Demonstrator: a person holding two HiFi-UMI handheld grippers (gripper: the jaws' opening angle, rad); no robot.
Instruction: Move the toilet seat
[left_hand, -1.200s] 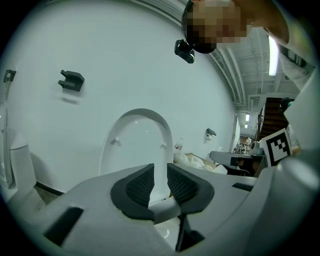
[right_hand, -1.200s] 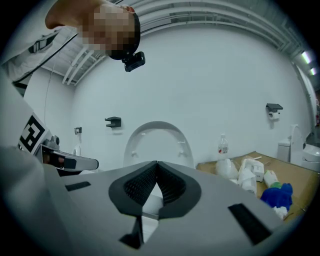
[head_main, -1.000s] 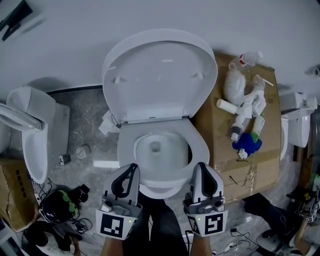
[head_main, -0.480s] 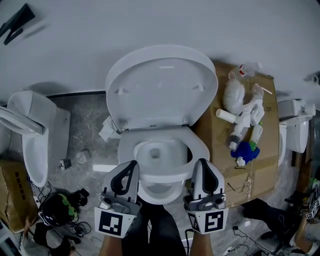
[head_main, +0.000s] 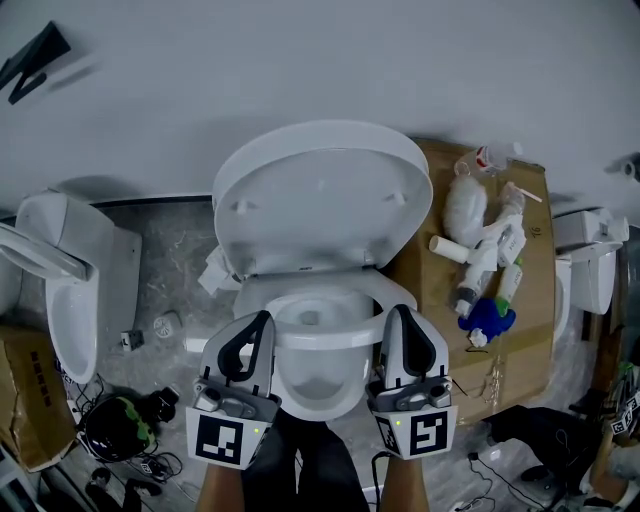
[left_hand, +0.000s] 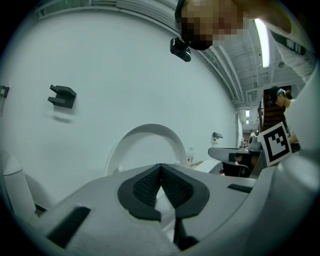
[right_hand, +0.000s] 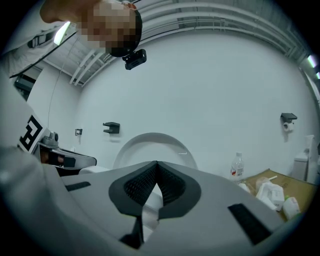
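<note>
Cardboard (head_main: 522, 342) (right) bears bottles (head_main: 480, 262), perhaps a blue toy (head_main: 491, 318).

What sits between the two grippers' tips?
In the head view, the front of the toilet seat lies between the left gripper and the right gripper, over the bowl.

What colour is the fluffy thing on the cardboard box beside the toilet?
Blue. The fluffy thing shows best in the head view.
</note>
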